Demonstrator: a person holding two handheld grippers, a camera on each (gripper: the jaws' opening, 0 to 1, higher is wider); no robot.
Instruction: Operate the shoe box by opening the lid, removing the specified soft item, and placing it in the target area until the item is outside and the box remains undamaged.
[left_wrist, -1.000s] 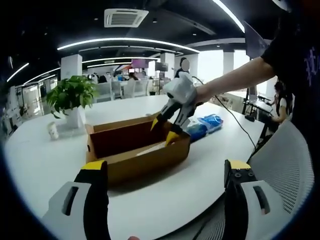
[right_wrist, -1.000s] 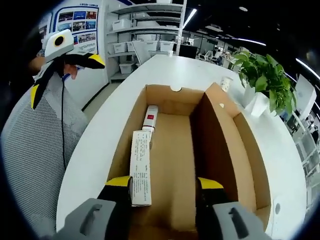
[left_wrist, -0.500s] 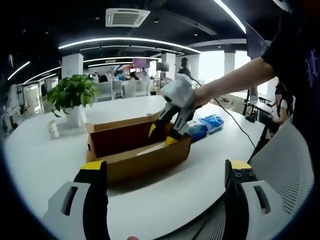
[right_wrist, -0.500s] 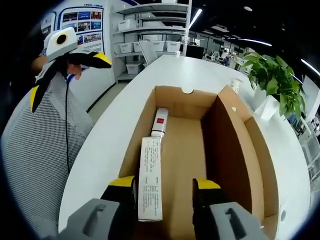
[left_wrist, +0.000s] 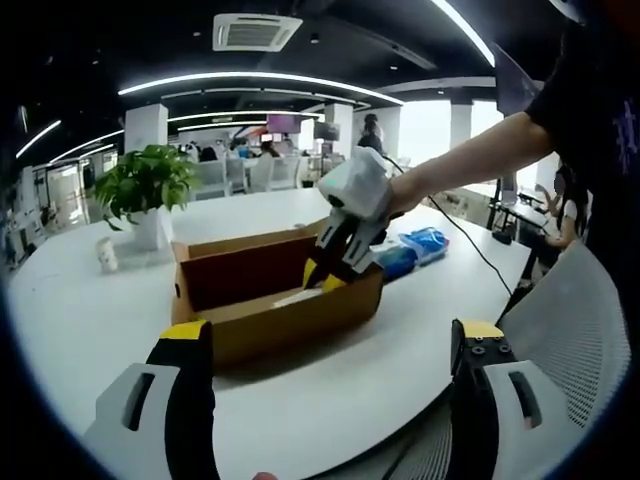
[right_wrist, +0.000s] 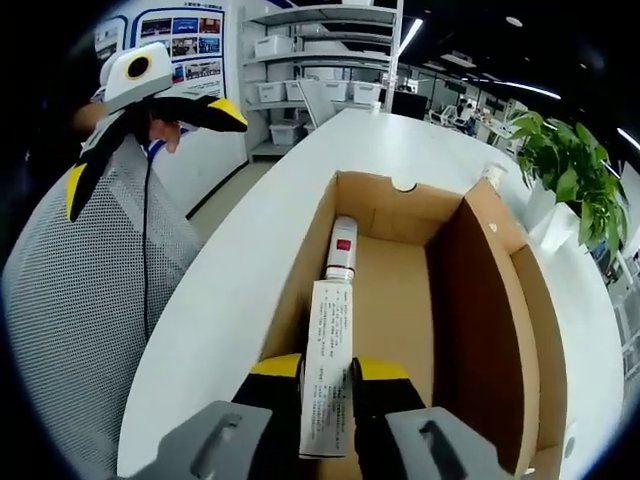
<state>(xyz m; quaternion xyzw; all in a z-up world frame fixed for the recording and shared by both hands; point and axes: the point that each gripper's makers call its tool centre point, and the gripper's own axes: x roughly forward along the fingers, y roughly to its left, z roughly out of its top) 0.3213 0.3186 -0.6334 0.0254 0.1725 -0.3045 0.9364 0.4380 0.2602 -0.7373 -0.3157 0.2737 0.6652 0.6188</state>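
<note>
Right gripper view, from left to right: the left gripper hangs wide apart over a mesh chair, gripping nothing, then the open shoe box sits on the white table. Inside it, along the left wall, lies a long white tube, its near end pinched between the narrowed yellow tips of the right gripper. A potted plant stands at far right.

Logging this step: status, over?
Right gripper shut on tube inside open box. Left gripper open, off the box. Nothing in the way.
</note>
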